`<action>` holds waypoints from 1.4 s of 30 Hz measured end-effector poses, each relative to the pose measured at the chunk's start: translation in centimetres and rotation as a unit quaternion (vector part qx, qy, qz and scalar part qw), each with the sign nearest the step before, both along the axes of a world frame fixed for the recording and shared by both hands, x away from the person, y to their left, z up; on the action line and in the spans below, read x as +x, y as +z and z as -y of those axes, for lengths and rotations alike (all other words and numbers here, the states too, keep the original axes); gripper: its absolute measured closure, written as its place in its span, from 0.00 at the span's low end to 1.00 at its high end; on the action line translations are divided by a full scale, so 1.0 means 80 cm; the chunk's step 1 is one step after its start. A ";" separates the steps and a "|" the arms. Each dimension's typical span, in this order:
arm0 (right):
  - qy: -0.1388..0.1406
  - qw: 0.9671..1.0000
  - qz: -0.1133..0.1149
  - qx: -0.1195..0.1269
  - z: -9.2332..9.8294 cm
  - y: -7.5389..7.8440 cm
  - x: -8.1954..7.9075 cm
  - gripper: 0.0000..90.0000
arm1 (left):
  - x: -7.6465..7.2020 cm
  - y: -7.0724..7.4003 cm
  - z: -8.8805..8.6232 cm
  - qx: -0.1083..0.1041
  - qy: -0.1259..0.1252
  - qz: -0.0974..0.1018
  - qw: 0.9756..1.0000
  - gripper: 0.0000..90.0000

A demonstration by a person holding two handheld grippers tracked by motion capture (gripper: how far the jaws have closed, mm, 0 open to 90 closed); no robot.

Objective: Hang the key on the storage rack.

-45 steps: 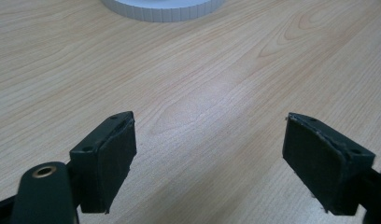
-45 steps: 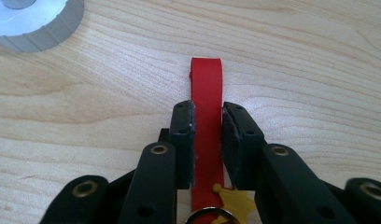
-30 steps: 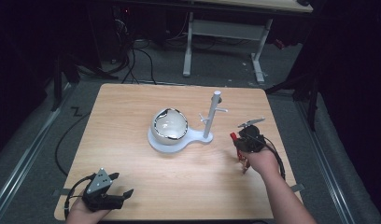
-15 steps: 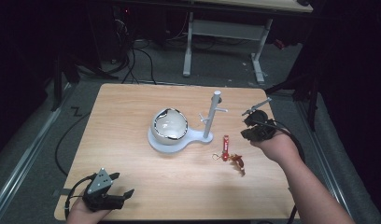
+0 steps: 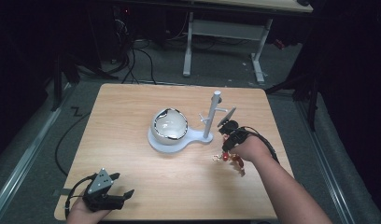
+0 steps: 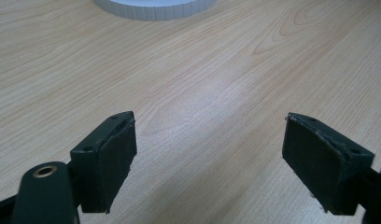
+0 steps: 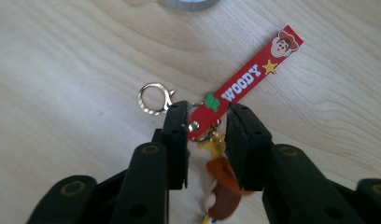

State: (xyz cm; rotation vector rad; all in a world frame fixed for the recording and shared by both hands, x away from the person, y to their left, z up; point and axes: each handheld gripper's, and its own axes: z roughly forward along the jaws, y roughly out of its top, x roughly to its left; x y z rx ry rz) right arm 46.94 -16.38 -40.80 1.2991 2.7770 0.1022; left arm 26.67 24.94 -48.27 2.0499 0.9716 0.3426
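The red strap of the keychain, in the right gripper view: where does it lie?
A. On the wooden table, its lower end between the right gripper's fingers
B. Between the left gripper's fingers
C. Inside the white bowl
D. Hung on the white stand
A: the red strap lies flat on the wooden table, and its lower end runs between the fingers of the right gripper, with a small gap at each side.

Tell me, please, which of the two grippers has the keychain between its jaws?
The right gripper: its jaws stand close on either side of the red Woody keychain. The left gripper stands wide open over bare table.
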 end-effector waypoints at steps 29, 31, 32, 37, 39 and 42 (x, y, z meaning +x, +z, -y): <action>-0.017 0.999 -0.001 -0.038 -0.020 -0.048 0.007 0.63 | -0.002 -0.001 0.004 0.008 -0.007 -0.002 1.000 0.21; -0.025 0.999 -0.002 -0.030 -0.019 -0.051 0.010 0.63 | -0.001 -0.001 0.003 0.009 -0.007 -0.002 1.000 0.21; -0.035 0.999 -0.004 -0.031 -0.018 -0.060 0.015 0.63 | -0.001 -0.002 0.002 0.008 -0.006 -0.002 1.000 0.21; -0.037 0.999 0.002 -0.021 -0.021 -0.062 0.018 0.81 | -0.001 -0.002 0.002 0.008 -0.005 -0.003 1.000 0.21; -0.008 1.000 0.008 -0.021 -0.025 -0.057 0.013 0.83 | -0.001 -0.002 0.001 0.007 -0.005 -0.003 1.000 0.21; 0.011 1.000 0.018 -0.013 -0.029 -0.042 0.000 0.82 | -0.001 -0.002 0.001 0.006 -0.004 -0.004 1.000 0.21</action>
